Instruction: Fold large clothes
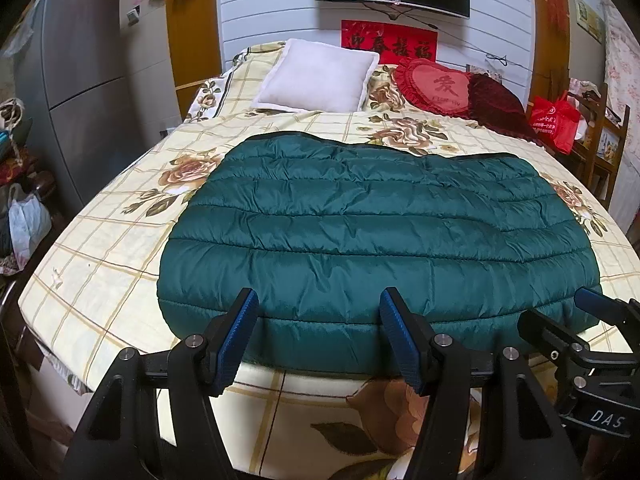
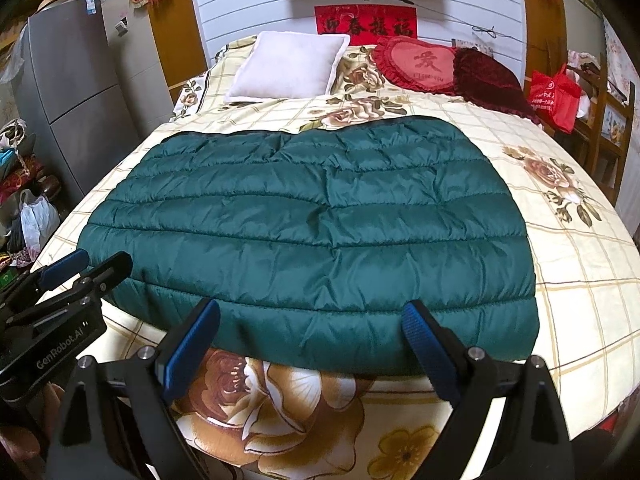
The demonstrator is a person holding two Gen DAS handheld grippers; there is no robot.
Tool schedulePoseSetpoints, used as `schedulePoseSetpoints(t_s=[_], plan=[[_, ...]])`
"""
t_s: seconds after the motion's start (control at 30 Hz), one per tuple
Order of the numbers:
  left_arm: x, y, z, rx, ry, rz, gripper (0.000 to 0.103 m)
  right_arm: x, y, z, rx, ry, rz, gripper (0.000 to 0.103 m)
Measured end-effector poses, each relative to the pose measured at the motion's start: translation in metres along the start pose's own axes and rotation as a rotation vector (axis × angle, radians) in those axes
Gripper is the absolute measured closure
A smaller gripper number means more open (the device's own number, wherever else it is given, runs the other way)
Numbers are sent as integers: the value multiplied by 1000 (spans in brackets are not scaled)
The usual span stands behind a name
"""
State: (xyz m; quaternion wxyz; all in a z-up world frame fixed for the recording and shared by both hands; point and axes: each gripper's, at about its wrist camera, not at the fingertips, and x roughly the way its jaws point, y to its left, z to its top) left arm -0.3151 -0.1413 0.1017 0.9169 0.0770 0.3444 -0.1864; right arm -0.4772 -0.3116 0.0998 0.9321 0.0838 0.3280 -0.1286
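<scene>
Teal and quilted, the down jacket [image 1: 376,232] lies flat on the bed [image 1: 100,272] as a wide, puffy slab with rounded corners — horizontal stitch lines divide it into soft ribs, and the shiny shell fabric wrinkles finely between them. Its near hem sits just beyond both tools. The left gripper [image 1: 316,328] hovers at that hem with its jaws spread and nothing pinched; the blue ribbed pads [image 1: 240,336] frame the jacket's edge from above, though whether they touch the fabric cannot be told. The right gripper [image 2: 312,336] stands likewise — jaws wide apart, empty, the hem showing between its black fingers. Each tool appears at the edge of the other's view, so they are side by side along the same hem.

Under the jacket the cream bedsheet [image 2: 580,280] carries a tan grid and large brown roses. Farther back rest a plush white pillow [image 1: 320,76], a red heart-shaped cushion [image 1: 436,84] with a frilled rim and a dark red velvet cushion [image 1: 500,104].
</scene>
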Motion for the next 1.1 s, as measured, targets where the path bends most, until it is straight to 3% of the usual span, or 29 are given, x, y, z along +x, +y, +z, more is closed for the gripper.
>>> schedulePoseSetpoints(t_s=[1.1], plan=[[5,3,6,3,-20,-9,38,13,-2,3,4,23,3,8]])
